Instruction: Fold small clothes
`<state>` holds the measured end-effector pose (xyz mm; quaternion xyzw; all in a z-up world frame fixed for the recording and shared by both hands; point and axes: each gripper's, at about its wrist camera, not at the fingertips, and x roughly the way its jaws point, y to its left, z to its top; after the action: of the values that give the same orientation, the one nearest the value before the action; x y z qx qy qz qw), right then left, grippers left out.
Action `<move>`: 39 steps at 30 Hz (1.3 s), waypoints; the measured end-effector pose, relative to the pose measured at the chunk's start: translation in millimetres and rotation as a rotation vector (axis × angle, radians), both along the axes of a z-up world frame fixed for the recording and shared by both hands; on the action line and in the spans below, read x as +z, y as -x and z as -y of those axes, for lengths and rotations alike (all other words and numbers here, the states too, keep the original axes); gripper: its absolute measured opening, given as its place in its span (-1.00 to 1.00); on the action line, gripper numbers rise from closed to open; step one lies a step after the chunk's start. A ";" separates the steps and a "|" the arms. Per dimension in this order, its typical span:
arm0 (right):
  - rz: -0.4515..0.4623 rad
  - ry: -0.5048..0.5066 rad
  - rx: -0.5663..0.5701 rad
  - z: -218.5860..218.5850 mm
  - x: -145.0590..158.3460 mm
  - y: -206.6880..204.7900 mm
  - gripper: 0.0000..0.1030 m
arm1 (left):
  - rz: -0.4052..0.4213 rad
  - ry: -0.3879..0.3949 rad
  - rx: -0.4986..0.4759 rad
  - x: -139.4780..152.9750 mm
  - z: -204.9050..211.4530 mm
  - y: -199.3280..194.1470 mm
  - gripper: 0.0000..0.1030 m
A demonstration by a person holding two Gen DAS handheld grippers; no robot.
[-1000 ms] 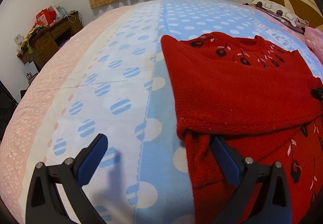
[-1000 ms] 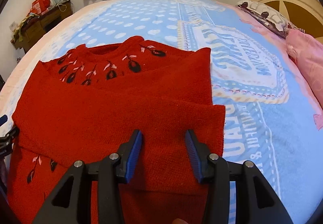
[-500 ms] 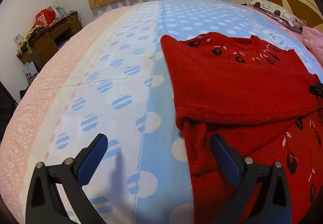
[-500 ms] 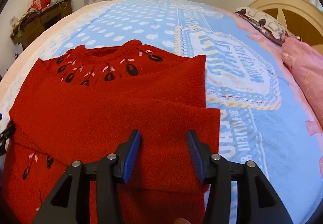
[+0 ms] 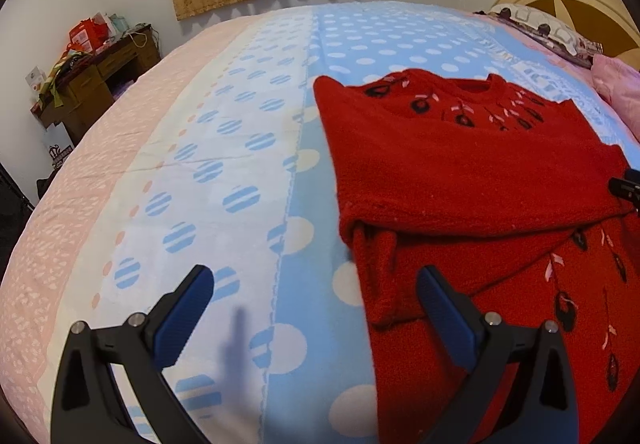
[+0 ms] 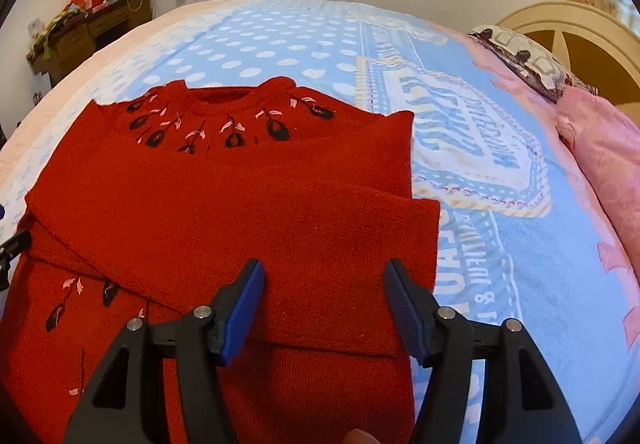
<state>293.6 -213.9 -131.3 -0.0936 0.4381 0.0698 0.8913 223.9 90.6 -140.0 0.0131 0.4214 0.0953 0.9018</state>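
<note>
A small red knit sweater [image 5: 460,172] with black and pink embroidery lies flat on the bed, both sleeves folded across its chest. It also shows in the right wrist view [image 6: 224,204]. My left gripper [image 5: 316,308] is open and empty, hovering over the sweater's left edge, its right finger above the red cloth and its left finger above the sheet. My right gripper [image 6: 324,304] is open and empty just above the folded sleeve cuff [image 6: 384,240] on the sweater's right side.
The bed sheet [image 5: 224,164] is blue, white and pink with dots. A pink pillow [image 6: 608,156] and a patterned pillow [image 6: 524,56] lie by the headboard at right. A cluttered wooden desk [image 5: 92,72] stands by the far left wall.
Both grippers have drawn back and up a little from the sweater. The right gripper's jaws have spread wider. The sweater has not moved.
</note>
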 end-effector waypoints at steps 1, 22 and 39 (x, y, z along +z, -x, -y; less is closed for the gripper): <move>0.001 -0.008 -0.007 1.8 1.4 0.9 0.23 | 0.009 0.005 -0.001 2.3 0.2 3.0 1.00; 0.041 -0.046 0.020 -11.6 15.1 52.6 0.23 | 0.156 0.037 -0.083 50.5 21.8 58.1 1.00; 0.069 -0.065 0.017 -15.0 22.1 111.0 0.24 | 0.199 0.036 -0.169 67.0 40.5 107.7 1.00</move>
<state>182.6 -198.9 -109.2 -0.0705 0.4038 0.0885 0.9078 116.2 50.2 -73.0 0.0230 0.3291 0.0120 0.9440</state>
